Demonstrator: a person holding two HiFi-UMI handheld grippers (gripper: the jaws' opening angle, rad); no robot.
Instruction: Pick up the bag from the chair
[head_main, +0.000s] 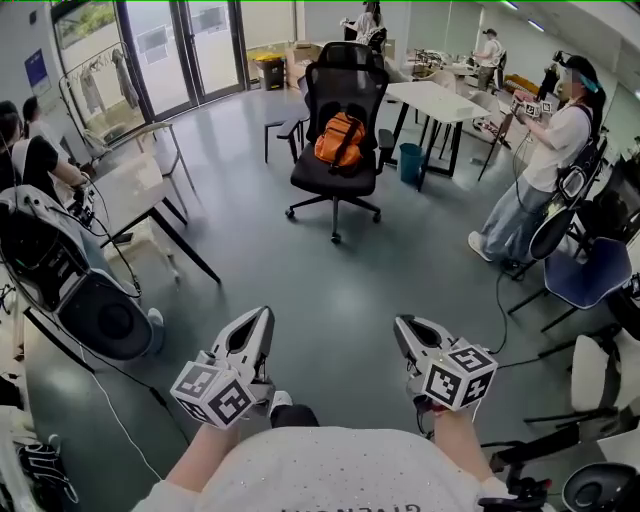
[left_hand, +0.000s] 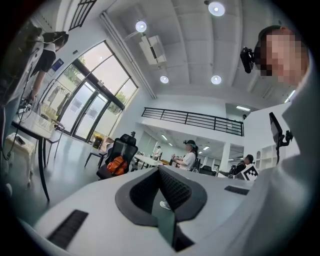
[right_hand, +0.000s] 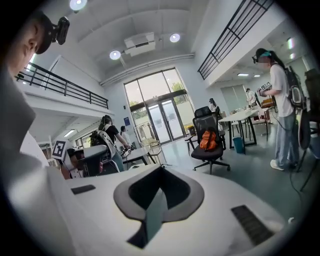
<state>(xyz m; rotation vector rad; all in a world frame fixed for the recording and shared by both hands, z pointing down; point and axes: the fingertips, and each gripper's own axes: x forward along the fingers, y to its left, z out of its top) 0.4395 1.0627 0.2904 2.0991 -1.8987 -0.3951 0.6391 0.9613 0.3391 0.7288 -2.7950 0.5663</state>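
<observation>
- Head view: the orange bag (head_main: 341, 140) rests on the seat of the black chair (head_main: 345, 75), well apart from both grippers.
- Left gripper (head_main: 258, 322) and right gripper (head_main: 408, 330): jaws together, nothing between them.
- Judgement: pick-up not yet begun; the approach, grasp and lift all remain.

The left gripper (left_hand: 161, 172) has its 2 jaws together, seemingly with nothing between them. Far beyond, an orange bag (left_hand: 116, 165) sits on a black chair (left_hand: 125, 146).
</observation>
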